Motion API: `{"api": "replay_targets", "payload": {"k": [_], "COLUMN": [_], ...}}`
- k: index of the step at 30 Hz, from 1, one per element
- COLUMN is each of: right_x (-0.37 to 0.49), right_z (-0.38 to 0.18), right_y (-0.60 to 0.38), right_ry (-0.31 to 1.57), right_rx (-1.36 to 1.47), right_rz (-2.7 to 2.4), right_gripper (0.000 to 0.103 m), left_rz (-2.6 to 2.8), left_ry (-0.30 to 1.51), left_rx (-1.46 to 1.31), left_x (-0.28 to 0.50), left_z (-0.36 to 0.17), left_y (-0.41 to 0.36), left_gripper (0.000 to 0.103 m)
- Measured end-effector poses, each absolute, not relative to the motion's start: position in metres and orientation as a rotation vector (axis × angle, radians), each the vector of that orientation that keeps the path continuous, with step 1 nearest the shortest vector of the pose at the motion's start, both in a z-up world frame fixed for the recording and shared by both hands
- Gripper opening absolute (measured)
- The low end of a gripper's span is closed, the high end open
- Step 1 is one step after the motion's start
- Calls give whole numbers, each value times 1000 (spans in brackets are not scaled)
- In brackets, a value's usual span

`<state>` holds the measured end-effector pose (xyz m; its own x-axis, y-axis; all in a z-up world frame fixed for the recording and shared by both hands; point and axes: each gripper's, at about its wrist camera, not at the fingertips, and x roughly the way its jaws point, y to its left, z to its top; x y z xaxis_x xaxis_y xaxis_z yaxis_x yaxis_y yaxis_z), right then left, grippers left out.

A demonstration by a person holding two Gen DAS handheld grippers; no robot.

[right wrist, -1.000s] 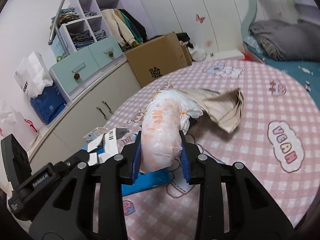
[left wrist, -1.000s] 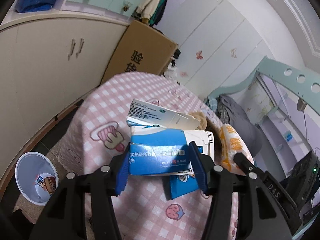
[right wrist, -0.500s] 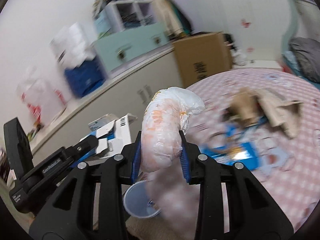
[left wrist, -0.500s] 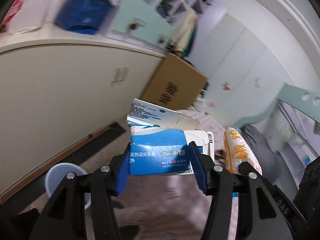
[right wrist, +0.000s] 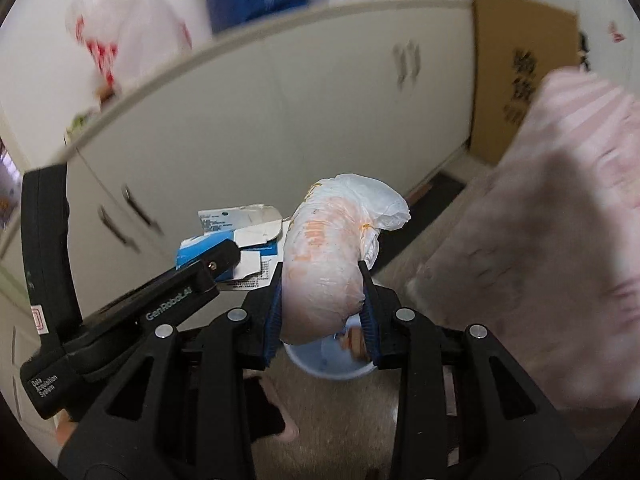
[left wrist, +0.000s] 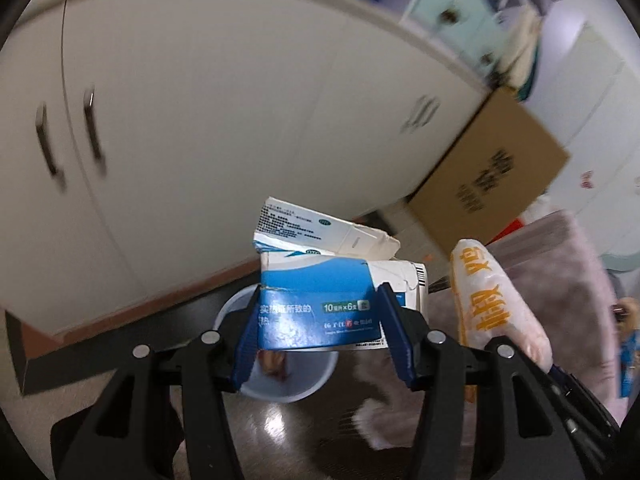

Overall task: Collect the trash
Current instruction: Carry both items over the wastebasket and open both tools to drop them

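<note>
My left gripper is shut on a blue and white medicine box, with a second torn white box stuck above it. My right gripper is shut on a crumpled white plastic bag with orange print. Both hang above a pale blue round bin on the floor; the bin shows just below the bag, with some wrapper inside. In the right wrist view the left gripper and its boxes sit to the left of the bag. The bag also shows at right in the left wrist view.
Cream cabinet doors with dark handles stand behind the bin. A brown cardboard box leans at the right. The pink checked tablecloth hangs close on the right. A person's foot is on the floor near the bin.
Both grippers have swung away from the pink table and tipped downward toward the floor, still holding the boxes and the bag. The blue bin now lies right under them.
</note>
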<state>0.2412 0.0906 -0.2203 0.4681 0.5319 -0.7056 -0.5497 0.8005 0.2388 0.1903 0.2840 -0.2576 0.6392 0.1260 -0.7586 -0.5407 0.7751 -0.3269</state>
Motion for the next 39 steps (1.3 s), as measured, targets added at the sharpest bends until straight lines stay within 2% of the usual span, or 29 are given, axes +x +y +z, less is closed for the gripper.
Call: {"api": "replay_targets", "payload": {"k": [6, 15, 17, 20, 39], "right_x": [265, 295, 299, 303, 302], "right_z": [-287, -352, -359, -367, -383], "right_y": [123, 125, 126, 129, 140], "right_ry": [1000, 1120, 1134, 1149, 1158], "right_rx": [-63, -51, -45, -45, -39], "right_rz": [663, 592, 583, 577, 614], "right_gripper": [33, 33, 33, 34, 38], "left_rz": [452, 484, 478, 493, 517], "left_ry": [940, 1051, 1065, 1066, 1043], "left_rx": [-598, -589, -590, -579, -666], "left_x": [214, 245, 253, 251, 220], "left_z": [-327, -383, -388, -393, -389], "left_y": [310, 322, 320, 317, 332], "left_gripper": [54, 56, 68, 71, 72]}}
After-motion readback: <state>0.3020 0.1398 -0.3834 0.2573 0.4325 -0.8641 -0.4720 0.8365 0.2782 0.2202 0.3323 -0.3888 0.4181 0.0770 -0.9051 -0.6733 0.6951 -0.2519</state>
